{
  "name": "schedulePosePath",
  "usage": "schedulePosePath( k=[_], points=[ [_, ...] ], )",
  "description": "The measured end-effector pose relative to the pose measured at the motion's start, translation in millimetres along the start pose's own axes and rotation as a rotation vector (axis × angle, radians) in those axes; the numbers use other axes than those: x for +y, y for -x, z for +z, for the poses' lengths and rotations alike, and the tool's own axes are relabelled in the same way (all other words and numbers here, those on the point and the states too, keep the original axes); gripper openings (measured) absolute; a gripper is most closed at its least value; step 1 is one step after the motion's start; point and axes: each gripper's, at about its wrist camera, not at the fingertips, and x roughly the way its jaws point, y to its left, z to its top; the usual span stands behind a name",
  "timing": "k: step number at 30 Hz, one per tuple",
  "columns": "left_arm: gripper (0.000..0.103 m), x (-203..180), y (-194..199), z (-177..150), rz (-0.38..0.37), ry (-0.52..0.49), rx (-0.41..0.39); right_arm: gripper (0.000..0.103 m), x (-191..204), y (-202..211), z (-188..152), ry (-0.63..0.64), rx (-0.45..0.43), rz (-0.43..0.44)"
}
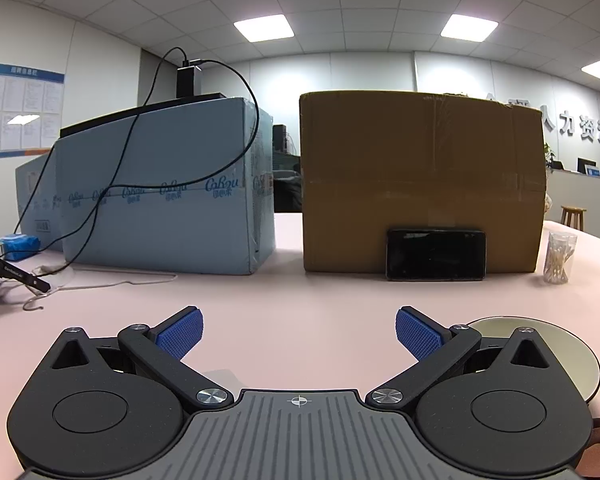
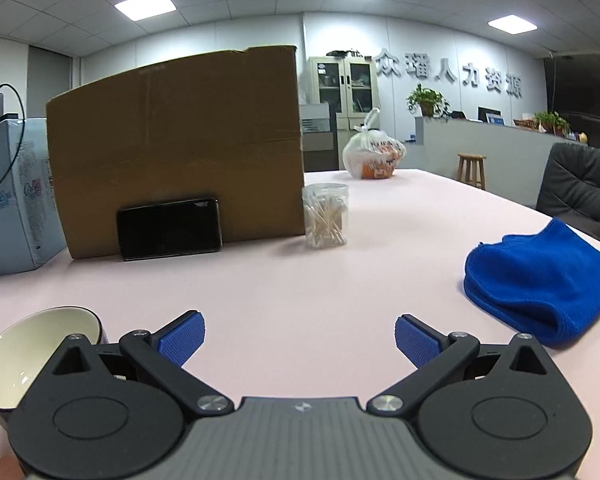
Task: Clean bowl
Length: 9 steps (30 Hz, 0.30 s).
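A bowl (image 2: 32, 344) with a cream inside and dark outside sits on the pink table, at the lower left of the right wrist view; it also shows at the lower right of the left wrist view (image 1: 556, 344), partly hidden behind the gripper body. A folded blue cloth (image 2: 540, 284) lies on the table at the right. My left gripper (image 1: 299, 334) is open and empty, to the left of the bowl. My right gripper (image 2: 300, 338) is open and empty, between the bowl and the cloth.
A brown cardboard box (image 1: 420, 176) with a black phone (image 1: 436, 254) leaning on it stands at the back, a light blue box (image 1: 160, 188) with cables left of it. A jar of cotton swabs (image 2: 326, 216) stands beside the brown box. A plastic bag (image 2: 374, 152) sits further back.
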Motion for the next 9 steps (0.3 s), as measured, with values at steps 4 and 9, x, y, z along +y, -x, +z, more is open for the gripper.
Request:
schedulePosePath(
  k=[4, 9],
  points=[
    [0.103, 0.2, 0.4, 0.0, -0.001, 0.001, -0.003, 0.103, 0.5, -0.5, -1.3, 0.003, 0.003, -0.001],
    [0.103, 0.7, 0.9, 0.0, -0.006, 0.003, -0.004, 0.103, 0.5, -0.3, -2.6, 0.002, 0.007, -0.002]
  ],
)
